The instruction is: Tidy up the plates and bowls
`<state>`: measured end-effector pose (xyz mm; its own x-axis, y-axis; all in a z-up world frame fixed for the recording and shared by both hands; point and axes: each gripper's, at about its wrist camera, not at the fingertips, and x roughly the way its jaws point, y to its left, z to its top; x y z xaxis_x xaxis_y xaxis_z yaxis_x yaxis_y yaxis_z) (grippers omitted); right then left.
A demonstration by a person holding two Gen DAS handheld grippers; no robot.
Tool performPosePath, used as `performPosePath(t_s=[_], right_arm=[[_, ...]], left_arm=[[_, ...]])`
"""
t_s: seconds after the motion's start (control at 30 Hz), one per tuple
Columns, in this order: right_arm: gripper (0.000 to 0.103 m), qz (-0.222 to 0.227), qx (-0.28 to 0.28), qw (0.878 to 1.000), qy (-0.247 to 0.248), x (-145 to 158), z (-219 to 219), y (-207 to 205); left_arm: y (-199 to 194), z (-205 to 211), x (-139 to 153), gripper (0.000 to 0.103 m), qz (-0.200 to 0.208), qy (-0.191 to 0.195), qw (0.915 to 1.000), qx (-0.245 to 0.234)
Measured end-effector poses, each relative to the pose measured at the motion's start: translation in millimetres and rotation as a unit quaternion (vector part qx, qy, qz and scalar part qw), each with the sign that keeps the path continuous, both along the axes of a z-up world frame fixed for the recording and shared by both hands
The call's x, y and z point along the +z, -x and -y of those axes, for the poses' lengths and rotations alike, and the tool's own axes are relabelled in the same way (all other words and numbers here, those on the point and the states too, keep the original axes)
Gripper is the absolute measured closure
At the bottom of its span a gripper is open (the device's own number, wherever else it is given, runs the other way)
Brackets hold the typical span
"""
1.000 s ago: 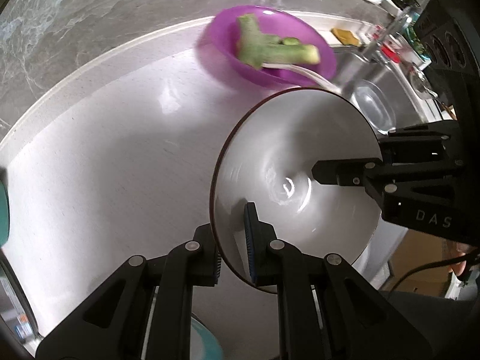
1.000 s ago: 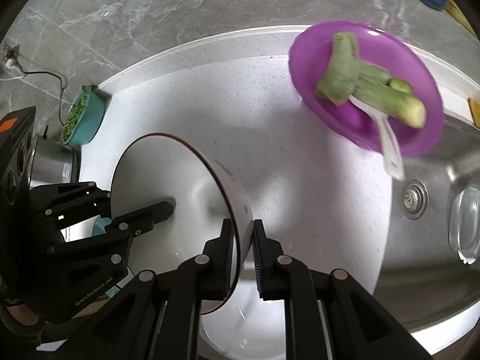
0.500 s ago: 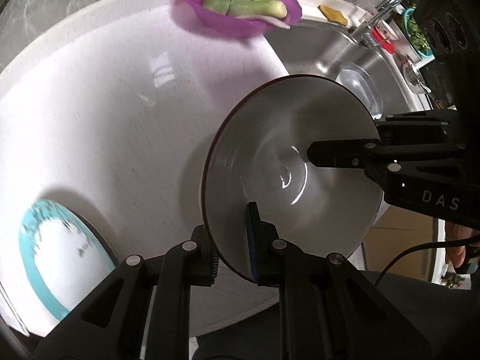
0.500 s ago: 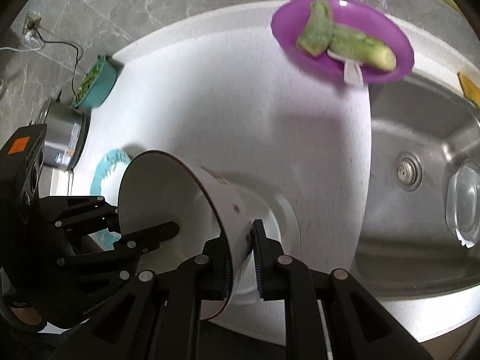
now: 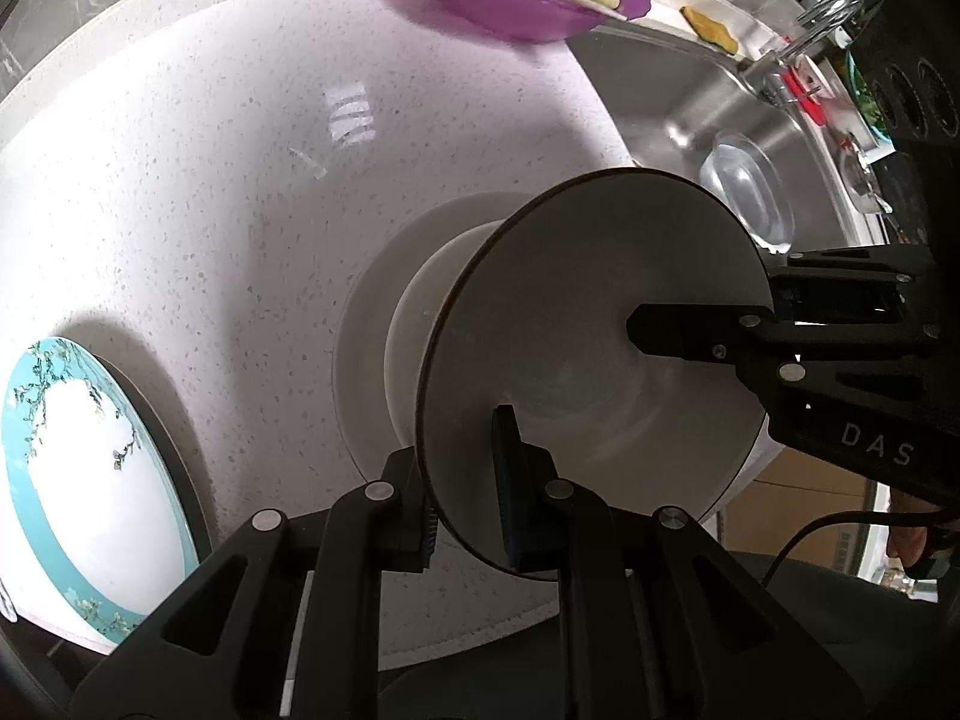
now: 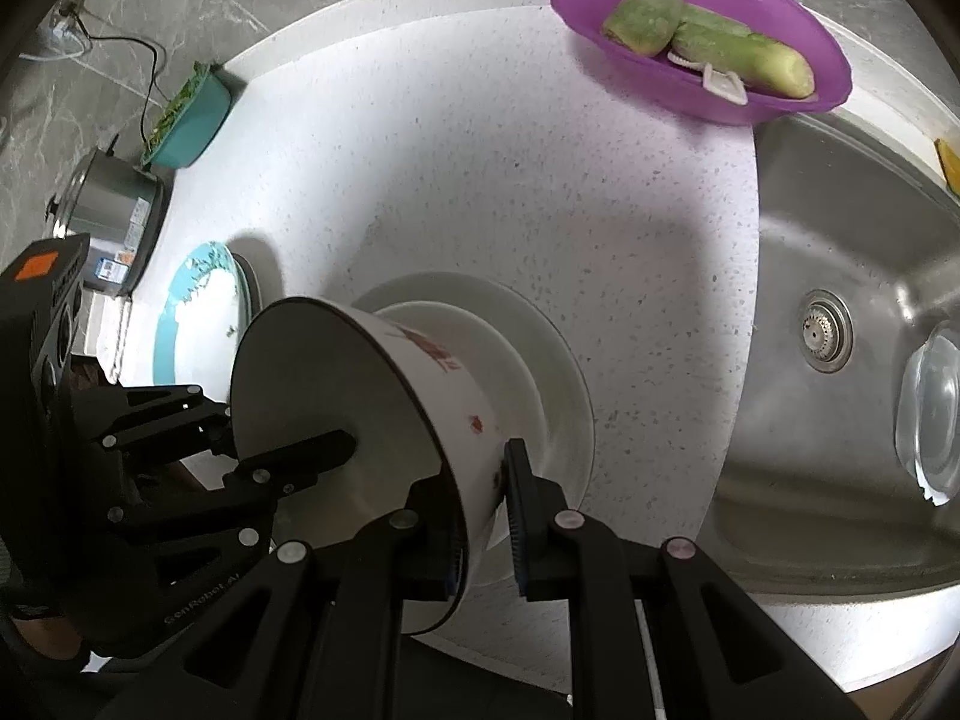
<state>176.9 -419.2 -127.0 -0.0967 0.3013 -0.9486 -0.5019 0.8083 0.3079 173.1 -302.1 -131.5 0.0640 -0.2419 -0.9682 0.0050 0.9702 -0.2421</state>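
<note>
Right wrist view shows the white bowl (image 6: 336,396), glazed, stiff, breakable and probably slippery, held by its rim in the closed jaws of both the left gripper (image 5: 462,510) and right gripper (image 6: 483,516), over a plate (image 6: 564,372) on the counter (image 6: 480,192).

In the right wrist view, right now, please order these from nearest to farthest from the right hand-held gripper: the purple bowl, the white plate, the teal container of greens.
1. White plate: directly ahead of the right hand-held gripper, under the white bowl it grips.
2. Teal container of greens: far left, by the wall.
3. Purple bowl: far right, beside the sink. These two are too close to call.
</note>
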Motion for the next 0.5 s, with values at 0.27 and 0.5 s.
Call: performPosePath(t_s=[0.27,0.5], right_arm=[[0.088,0.015,0.006,1.000,0.018,-10,-4,0],[0.088,0.036,0.013,0.999,0.029,-6,-9,4]], left_arm=[[-14,7,-15,0.088,0.002,-0.003,1.0000,0.002],[-17,6,-20,0.087,0.010,-0.002,0.9999,0.004]])
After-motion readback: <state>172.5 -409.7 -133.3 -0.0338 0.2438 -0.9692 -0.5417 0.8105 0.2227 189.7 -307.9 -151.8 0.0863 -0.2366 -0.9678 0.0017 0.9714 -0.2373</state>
